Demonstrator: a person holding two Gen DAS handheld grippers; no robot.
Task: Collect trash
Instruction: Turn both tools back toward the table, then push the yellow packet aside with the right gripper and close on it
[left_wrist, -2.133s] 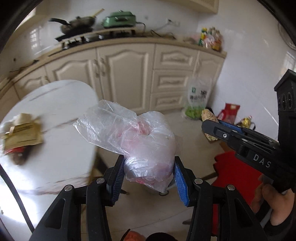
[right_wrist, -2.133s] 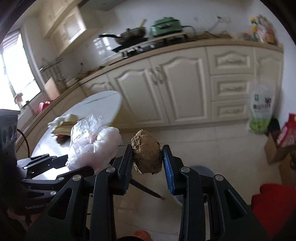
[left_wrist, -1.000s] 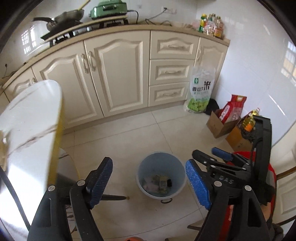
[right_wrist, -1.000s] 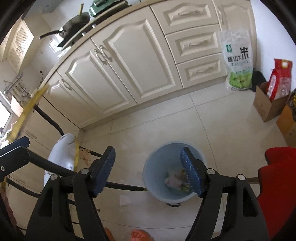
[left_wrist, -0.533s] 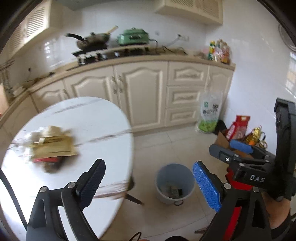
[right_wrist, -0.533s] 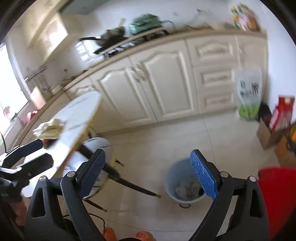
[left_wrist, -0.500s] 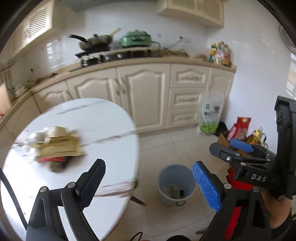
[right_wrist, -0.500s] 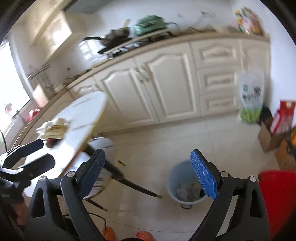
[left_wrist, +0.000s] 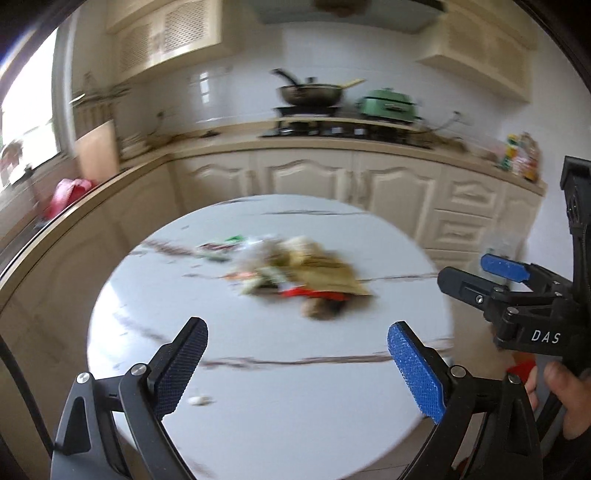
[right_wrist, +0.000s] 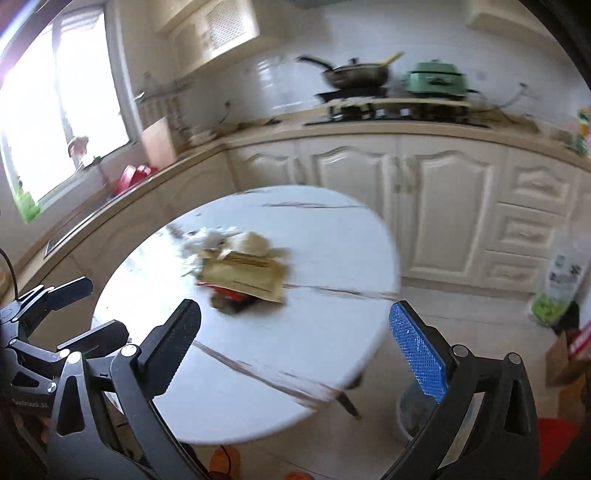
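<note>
A blurred pile of trash, with a tan paper bag, a red wrapper and crumpled plastic, lies near the middle of the round white marble table. My left gripper hovers over the table's near side, jaws opening, nothing between them. My right gripper hangs over the table's near right edge, jaws also opening and empty; the trash pile lies beyond its left finger. The blue bin stands on the floor by the table, partly behind the right finger. Each gripper shows in the other's view: right gripper, left gripper.
Cream cabinets and a counter with a wok and a green pot line the far wall. A rice bag and a cardboard box sit on the floor at right. A small crumb lies on the table's near side. A hand holds the right gripper.
Both grippers have swung up and left from over the bin to over the table, and their jaws have spread wider. The bag and the brown lump they held two seconds ago are gone.
</note>
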